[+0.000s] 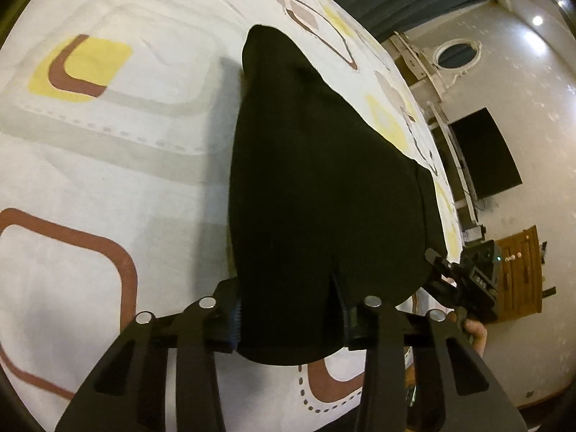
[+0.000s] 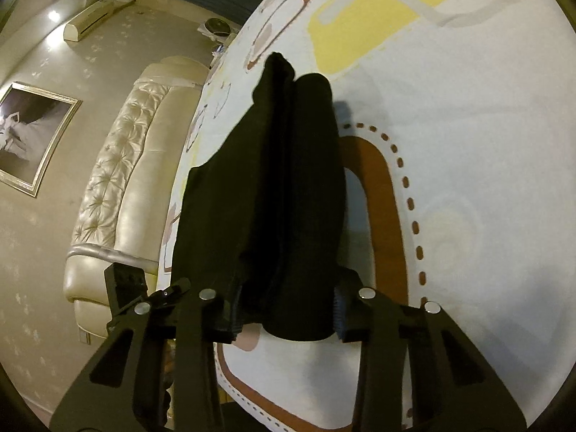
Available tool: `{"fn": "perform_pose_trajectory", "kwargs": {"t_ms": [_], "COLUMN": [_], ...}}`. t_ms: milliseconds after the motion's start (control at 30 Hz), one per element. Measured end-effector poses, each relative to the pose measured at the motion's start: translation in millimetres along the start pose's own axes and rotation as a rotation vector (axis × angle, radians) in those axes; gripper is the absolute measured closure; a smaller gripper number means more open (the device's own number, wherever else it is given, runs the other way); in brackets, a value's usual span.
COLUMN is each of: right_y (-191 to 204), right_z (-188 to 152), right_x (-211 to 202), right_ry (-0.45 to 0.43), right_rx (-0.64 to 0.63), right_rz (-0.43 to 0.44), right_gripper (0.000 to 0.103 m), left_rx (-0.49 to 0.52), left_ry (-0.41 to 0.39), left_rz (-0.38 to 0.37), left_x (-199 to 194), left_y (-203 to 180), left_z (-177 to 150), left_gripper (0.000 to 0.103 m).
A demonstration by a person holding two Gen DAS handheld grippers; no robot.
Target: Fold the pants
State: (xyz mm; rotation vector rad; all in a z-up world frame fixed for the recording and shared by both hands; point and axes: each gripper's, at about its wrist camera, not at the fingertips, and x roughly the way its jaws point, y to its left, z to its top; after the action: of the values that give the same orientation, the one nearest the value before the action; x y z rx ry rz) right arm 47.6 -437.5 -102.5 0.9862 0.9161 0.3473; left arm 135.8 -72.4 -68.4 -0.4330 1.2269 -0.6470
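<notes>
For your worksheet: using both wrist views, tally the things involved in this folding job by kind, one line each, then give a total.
Black pants: 1
Handheld grippers: 2, the left gripper and the right gripper, each with pants fabric between its fingers
Patterned bedspread: 1
Total: 4

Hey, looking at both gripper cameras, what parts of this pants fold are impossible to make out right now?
- Left wrist view: the black pants fill the space between the left gripper jaws, hiding the bedsheet beneath; seams and layers are lost in the dark cloth.
- Left wrist view: the right gripper tip is hidden behind the pants' edge.
- Right wrist view: the pants cover the right gripper's pad contact, and the left gripper is mostly hidden.
</notes>
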Motion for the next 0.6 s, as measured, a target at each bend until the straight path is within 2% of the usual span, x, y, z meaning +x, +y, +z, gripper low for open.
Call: {"fn": "perform_pose_trajectory", "kwargs": {"t_ms": [267, 367, 600], "right_y": [9.4, 8.8, 5.8], "right_z": [-3.9, -13.2, -35.8], "right_x": [-11.6, -16.8, -23.6], "right_ry": [0.006, 0.019, 0.033], "right_rx": [-0.008, -0.011, -0.005], "right_rz": [0.009, 0.011, 0.023], "right_gripper": [0.07, 0.07, 0.07], "left_rx": [0.016, 0.052, 0.066], "left_ry": [-0.006, -0.007, -0.016], "left_rz": [0.043, 0.065, 0.068], "left_x": [-13.9, -17.8, -22.8], "left_y": [-14.5, -17.4, -9.5], "left_z": [-8.6, -19.3, -35.5], "left_gripper": [0.069, 0.069, 0.069]}}
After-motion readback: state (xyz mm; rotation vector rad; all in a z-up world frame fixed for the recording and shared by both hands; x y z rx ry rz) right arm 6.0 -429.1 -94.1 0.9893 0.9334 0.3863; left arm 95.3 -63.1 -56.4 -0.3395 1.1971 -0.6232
